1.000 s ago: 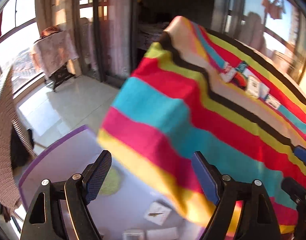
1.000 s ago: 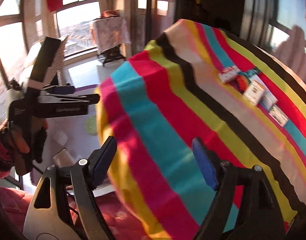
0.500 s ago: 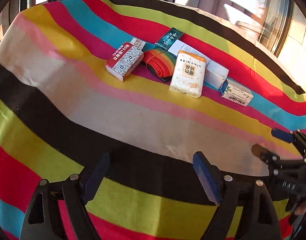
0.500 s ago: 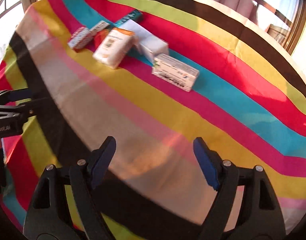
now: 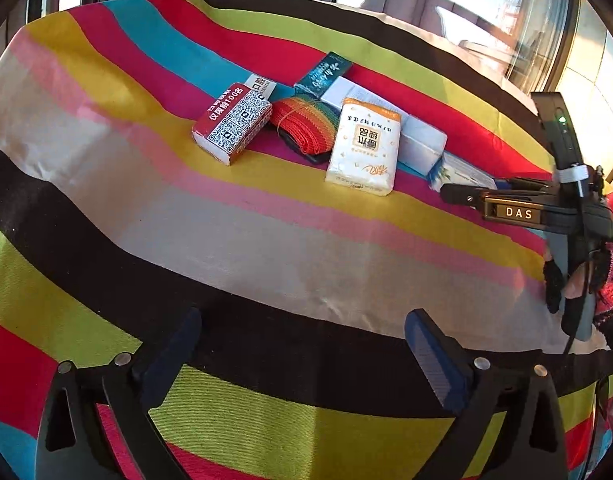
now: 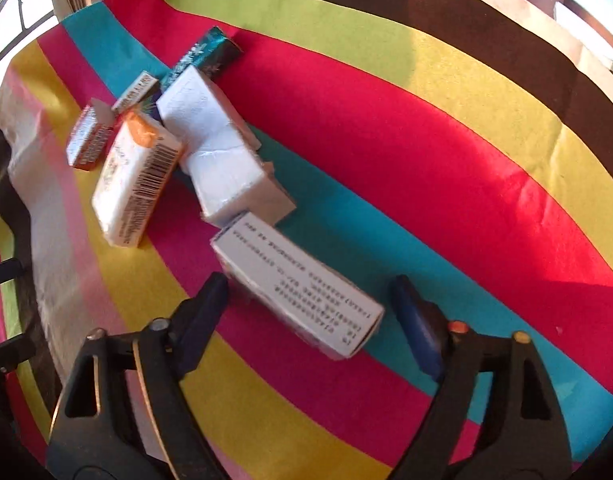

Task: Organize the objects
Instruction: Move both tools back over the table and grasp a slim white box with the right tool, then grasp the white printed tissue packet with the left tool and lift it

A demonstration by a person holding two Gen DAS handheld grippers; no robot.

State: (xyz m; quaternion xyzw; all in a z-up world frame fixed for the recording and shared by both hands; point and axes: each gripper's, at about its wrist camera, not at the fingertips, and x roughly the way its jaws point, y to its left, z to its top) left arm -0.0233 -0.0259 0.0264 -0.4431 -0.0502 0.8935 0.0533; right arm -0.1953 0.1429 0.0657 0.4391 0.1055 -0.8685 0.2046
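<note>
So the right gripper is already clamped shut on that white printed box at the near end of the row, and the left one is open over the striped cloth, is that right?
Not quite. The right gripper is open: the right wrist view shows its jaws spread to either side of the white printed box, not clamped on it. The left gripper is indeed open over the striped cloth.

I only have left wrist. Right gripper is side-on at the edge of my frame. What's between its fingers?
Observer: In the right wrist view, a white printed box lies between the open right gripper, not yet clamped.
Operator: Which box? Mine is mostly hidden behind the gripper.
Observer: The nearest of the cluster, lying diagonally on the striped cloth.
Operator: Anything touching it?
Observer: Its far end sits right by the plain white pack; contact is unclear.
</note>
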